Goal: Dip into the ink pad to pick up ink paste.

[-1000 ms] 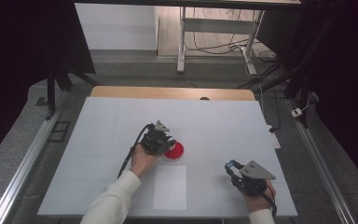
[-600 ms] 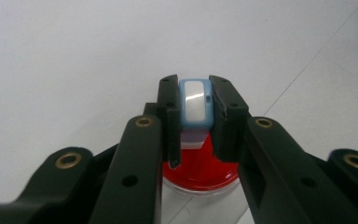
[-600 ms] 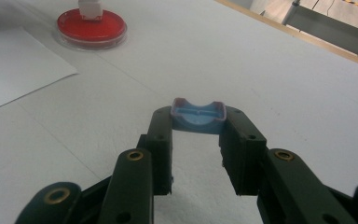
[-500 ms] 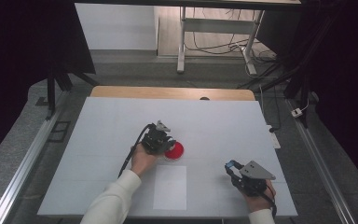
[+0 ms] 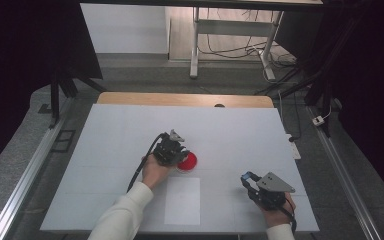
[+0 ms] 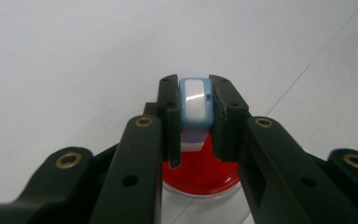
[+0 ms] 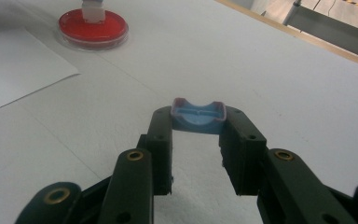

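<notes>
Stamp: a small blue-and-white block (image 6: 196,105), pinched between the left gripper's (image 5: 172,147) jaws and held over the red dish (image 5: 187,161); its white lower end sits at or just above the red surface, and contact cannot be told.
Left gripper: clenched on the stamp, one jaw on each long side, gripping the blue upper part.
Cap: a shallow blue piece (image 7: 198,115) with a curved, pinkish-edged rim, held between the right gripper's (image 5: 251,183) jaw tips above the table (image 5: 110,130), well apart from the dish.
Right gripper: closed on the cap across its two ends, hovering near the table's front right corner.
Dish: low, round, clear-walled, filled red, standing near the middle of the table just beyond a white sheet (image 5: 182,200).
Handling, stamp: likely light, hard plastic with smooth sides, so it may slip or twist if the squeeze is light; the flat long sides, where the jaws now sit, look like the best hold.
Handling, cap: probably thin, light and slightly springy; a hard squeeze could bend it or shoot it out, so a gentle grip across the ends suits it.
Handling, dish: seems light enough to slide if pushed sideways; pressing straight down looks safest.
Risk: red ink could smear onto the jaws or the table.
</notes>
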Motion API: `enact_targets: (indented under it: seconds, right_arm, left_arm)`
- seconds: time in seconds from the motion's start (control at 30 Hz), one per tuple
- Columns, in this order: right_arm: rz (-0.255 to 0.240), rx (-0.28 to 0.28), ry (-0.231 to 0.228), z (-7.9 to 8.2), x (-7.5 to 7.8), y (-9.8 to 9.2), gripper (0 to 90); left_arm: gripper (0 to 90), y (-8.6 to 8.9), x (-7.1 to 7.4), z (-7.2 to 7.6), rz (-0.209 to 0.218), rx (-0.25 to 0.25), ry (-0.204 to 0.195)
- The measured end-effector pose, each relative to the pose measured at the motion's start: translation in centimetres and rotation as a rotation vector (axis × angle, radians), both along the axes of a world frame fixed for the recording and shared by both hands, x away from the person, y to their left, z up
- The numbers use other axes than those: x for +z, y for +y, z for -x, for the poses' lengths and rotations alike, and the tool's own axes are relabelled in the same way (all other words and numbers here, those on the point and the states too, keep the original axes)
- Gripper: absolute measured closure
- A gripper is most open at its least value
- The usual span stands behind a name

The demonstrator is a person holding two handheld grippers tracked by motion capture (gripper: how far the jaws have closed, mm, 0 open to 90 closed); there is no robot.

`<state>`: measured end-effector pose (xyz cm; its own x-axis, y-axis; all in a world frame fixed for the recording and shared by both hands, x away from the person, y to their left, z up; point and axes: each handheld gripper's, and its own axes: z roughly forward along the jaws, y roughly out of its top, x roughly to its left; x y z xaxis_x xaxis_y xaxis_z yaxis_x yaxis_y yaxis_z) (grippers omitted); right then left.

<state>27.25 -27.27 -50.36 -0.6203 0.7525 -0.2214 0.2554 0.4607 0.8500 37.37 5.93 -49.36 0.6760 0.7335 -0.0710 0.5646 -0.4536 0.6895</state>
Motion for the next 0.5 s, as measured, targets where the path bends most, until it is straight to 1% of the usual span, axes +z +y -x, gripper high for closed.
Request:
enact_targets:
  seconds: [0.17,0.27,0.37,0.5]
  right_arm:
    - [0.000,0.001,0.000,-0.01,0.01,0.00,65.0]
    - [0.006,0.000,0.002,0.02,0.03,0.01,65.0]
    - [0.006,-0.001,0.002,0.01,0.04,0.00,65.0]
    - [0.006,-0.001,0.003,0.01,0.03,0.00,65.0]
  left_arm:
    - [75.4,-0.04,-0.09,-0.05,-0.004,0.000,0.002]
    - [75.5,-0.18,-0.19,-0.02,-0.021,-0.005,0.001]
    - [75.6,-0.29,-0.21,0.03,-0.029,-0.005,-0.001]
    - [75.7,-0.24,-0.23,-0.02,-0.027,-0.007,0.001]
